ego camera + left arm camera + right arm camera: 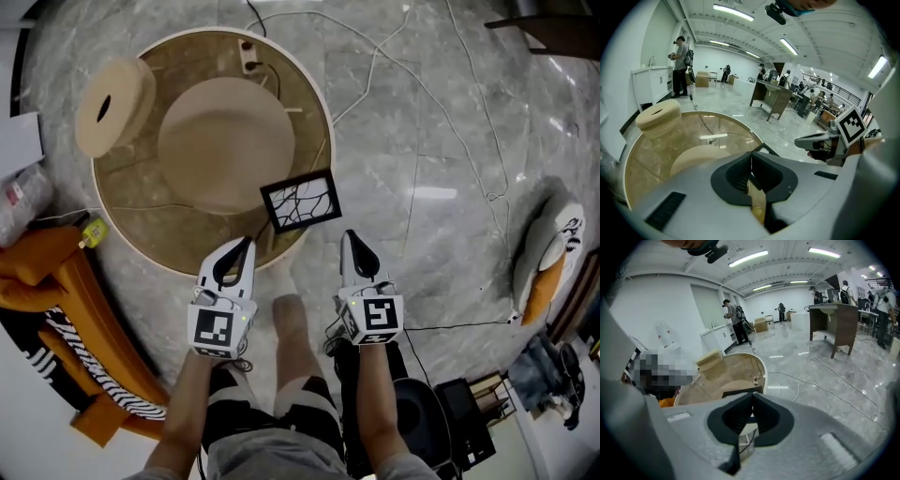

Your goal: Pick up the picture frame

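The picture frame is black with a white, crack-patterned picture. It lies flat on the round glass table, at the table's near right edge. My left gripper is shut and empty; its tip is just short of the frame's near left corner. My right gripper is also shut and empty, over the floor just to the near right of the frame. In the left gripper view a corner of the frame shows past the closed jaws. In the right gripper view the frame's edge lies just beyond the jaws.
A ribbed wooden cylinder stands on the table's far left. An orange seat with a zebra cushion is at the left. Thin cables run across the marble floor. A slipper lies at the right. People stand far off.
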{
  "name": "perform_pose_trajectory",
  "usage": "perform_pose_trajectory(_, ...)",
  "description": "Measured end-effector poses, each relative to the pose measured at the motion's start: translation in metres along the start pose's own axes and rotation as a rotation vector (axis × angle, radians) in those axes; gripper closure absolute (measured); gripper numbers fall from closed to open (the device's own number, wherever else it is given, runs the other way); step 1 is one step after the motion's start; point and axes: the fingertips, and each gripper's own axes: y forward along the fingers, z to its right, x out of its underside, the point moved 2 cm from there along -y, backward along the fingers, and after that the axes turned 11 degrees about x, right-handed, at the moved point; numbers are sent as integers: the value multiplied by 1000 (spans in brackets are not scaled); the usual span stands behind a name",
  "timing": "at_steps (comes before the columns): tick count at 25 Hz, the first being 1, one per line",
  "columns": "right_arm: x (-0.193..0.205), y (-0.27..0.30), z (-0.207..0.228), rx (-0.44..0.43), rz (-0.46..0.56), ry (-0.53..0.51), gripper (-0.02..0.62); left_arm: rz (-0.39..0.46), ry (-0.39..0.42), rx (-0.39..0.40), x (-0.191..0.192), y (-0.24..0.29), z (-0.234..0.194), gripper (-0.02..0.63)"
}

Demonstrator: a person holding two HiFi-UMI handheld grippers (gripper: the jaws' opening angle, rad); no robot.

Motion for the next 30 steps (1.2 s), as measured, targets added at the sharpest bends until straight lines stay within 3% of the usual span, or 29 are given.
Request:
perform_pose_trajectory(9,19,26,5,-29,-58,28,594,-22,13,4,11,11,3,586)
perform_pose_trajectory(11,22,33,5,-57,-87,44,495,-24,15,5,11,12,5,586)
perform_pose_trajectory(14,26,44,8,-70,-108,50,489,-29,13,11,13,15,8,586)
perform_pose_trajectory(20,42,70,10,-128,-180,128,355,-40,8,21,17,22,11,586)
perform_pose_trajectory(25,53,92,6,-174,-223,195,282,-45,-9,17,22,24,10,586)
perform_pose_trajectory(30,60,105,3,-202,-247,212,262,-51,-20,11,27,28,8,586)
